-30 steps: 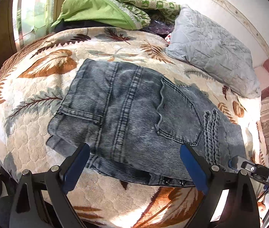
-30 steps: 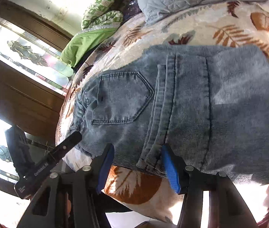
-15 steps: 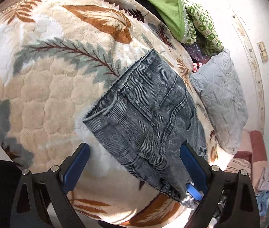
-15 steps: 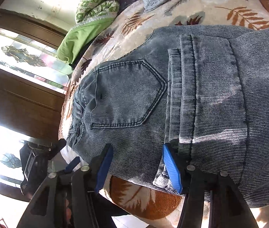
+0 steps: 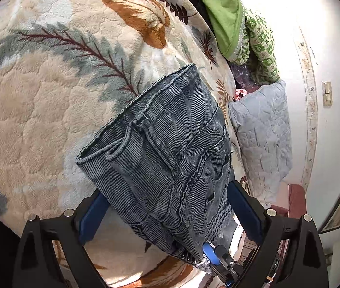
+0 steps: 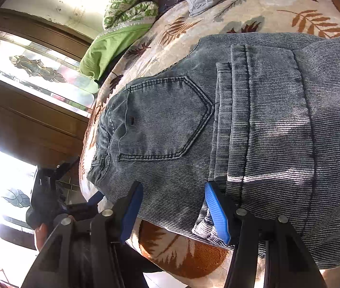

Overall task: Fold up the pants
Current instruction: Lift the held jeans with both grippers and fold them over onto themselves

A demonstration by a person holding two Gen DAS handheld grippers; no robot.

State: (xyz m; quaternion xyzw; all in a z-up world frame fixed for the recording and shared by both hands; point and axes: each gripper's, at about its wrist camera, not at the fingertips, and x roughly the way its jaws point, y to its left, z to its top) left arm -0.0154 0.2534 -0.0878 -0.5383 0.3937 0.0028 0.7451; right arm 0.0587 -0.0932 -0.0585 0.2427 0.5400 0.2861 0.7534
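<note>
Two grippers work one pair of pants (image 5: 170,158): the left gripper (image 5: 167,216) stands wide, fingers straddling the folded denim; the right gripper (image 6: 172,206) is likewise spread at its near edge. One folded bundle lies on the leaf-print blanket (image 5: 38,120), long axis toward one grey pillow (image 5: 261,129).

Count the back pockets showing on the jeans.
1: a back pocket on the folded jeans, left of the doubled-over legs, in the right wrist view. A second may be hidden underneath.
</note>
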